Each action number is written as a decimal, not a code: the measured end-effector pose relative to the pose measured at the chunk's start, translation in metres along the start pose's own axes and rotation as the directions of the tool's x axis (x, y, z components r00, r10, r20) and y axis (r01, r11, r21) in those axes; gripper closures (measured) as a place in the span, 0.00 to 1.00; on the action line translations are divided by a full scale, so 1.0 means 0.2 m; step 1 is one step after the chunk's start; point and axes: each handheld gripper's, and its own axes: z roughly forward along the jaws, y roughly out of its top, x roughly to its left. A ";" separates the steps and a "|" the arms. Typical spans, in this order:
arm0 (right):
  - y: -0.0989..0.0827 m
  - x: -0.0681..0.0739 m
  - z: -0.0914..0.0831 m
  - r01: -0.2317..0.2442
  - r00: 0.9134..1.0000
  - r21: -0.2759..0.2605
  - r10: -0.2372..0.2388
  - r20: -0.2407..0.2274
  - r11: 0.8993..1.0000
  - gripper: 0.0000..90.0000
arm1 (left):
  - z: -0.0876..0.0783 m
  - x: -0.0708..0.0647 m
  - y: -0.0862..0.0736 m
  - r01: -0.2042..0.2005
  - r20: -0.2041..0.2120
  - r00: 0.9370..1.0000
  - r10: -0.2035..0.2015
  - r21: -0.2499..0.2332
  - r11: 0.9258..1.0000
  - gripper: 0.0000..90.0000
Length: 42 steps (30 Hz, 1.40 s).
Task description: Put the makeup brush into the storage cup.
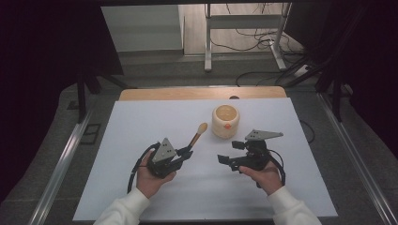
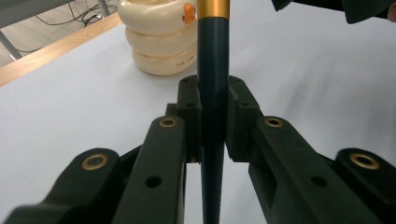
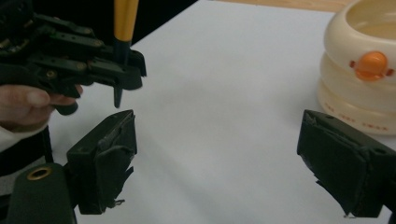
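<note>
The cream cup (image 1: 225, 121) looks like smooth, glossy plastic with an orange knob. Beside it, the brush (image 2: 213, 70) has a dark matt handle and a shiny gold metal band. The table (image 1: 141, 122) wears a smooth matt white sheet over a wood edge. The right gripper (image 3: 215, 163) has rough, frayed black pads.

From my station I see a white sheet (image 1: 141, 187) covering the table, with a strip of the wooden tabletop (image 1: 187, 93) bare along the far edge. Beyond it, the legs of a grey metal stand (image 1: 208, 42) rise from pale flooring, with black cables (image 1: 253, 35) tangled among them. An aluminium rail (image 1: 65, 159) flanks the table's left side and another rail (image 1: 356, 159) its right. Black curtains (image 1: 37, 70) hang at both sides.
</note>
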 end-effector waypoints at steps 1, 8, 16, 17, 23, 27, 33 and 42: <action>0.00 0.00 0.01 -0.003 1.000 -0.011 0.003 -0.005 1.000 0.14 | 0.00 0.00 0.00 0.003 0.000 1.000 -0.003 -0.003 1.000 0.88; 0.00 0.03 0.02 -0.019 0.999 -0.089 0.016 -0.033 0.996 0.14 | 0.01 -0.01 0.01 0.004 -0.001 1.000 -0.004 -0.013 1.000 0.88; 0.00 0.04 0.05 -0.070 0.994 -0.157 0.055 -0.099 0.985 0.18 | 0.03 -0.03 0.02 -0.002 0.005 1.000 0.002 -0.012 1.000 0.88; 0.00 0.04 0.06 -0.071 0.993 -0.161 0.055 -0.101 0.984 0.18 | 0.03 -0.03 0.02 -0.006 0.005 1.000 0.006 -0.009 1.000 0.88; 0.01 0.07 0.12 -0.094 0.988 -0.179 0.070 -0.136 0.979 0.20 | 0.04 -0.04 0.02 -0.009 0.007 1.000 0.009 -0.011 1.000 0.88; 0.03 0.08 0.15 -0.101 0.987 -0.204 0.072 -0.145 0.974 0.24 | 0.05 -0.05 0.02 -0.012 0.009 1.000 0.012 -0.010 1.000 0.88; 0.04 0.10 0.18 -0.124 0.982 -0.227 0.085 -0.171 0.966 0.29 | 0.06 -0.06 0.03 -0.013 0.011 1.000 0.013 -0.014 1.000 0.88; 0.05 0.10 0.21 -0.153 0.975 -0.254 0.104 -0.195 0.955 0.43 | 0.07 -0.06 0.03 -0.020 0.017 1.000 0.020 -0.011 1.000 0.88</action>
